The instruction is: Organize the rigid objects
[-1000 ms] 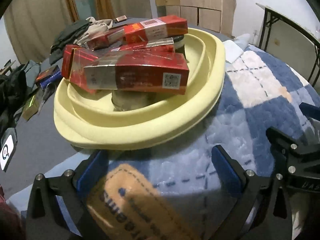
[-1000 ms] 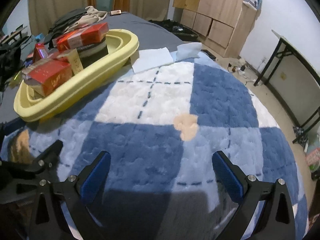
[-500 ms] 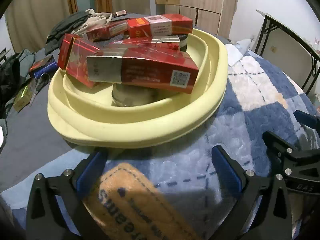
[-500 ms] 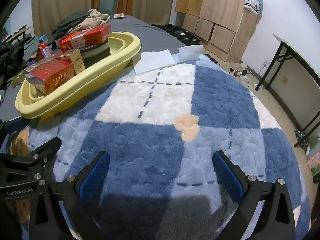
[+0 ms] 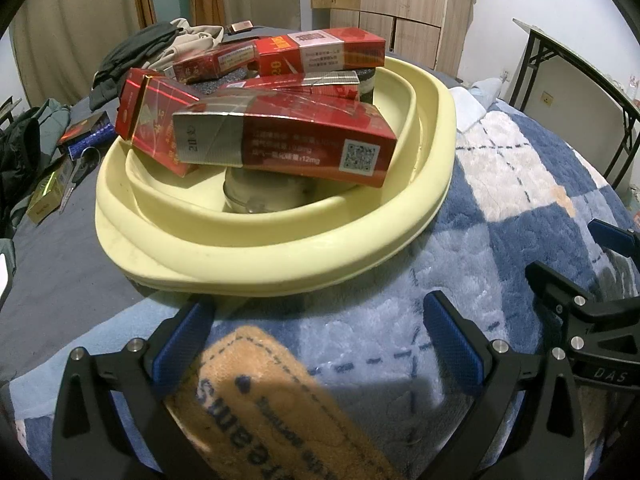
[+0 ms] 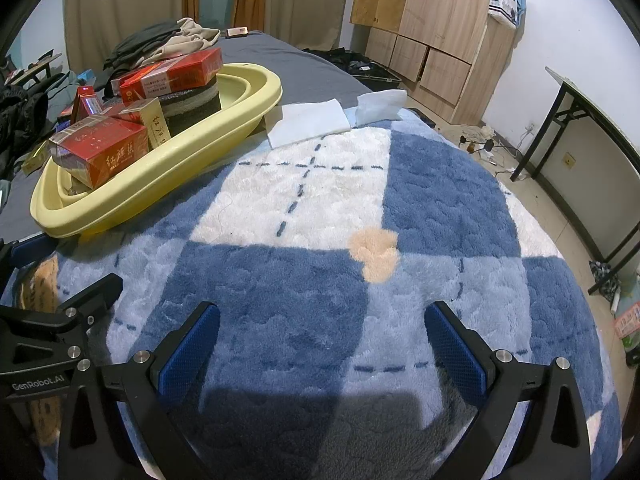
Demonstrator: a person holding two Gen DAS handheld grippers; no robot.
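Left wrist close to basin (image 5: 280,256), right wrist farther, both sharing blanket (image 6: 320,280)

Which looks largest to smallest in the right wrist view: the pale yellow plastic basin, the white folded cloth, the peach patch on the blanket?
1. Pale yellow plastic basin
2. White folded cloth
3. Peach patch

The cloth lies farther away, so its lead over the patch is real.

I am seeing a blue-and-white plush blanket (image 6: 328,200) lying under me, white cloths (image 6: 308,122) sitting at its far edge, wooden cabinets (image 6: 436,36) standing behind, and clothes (image 5: 160,46) piling up beyond.
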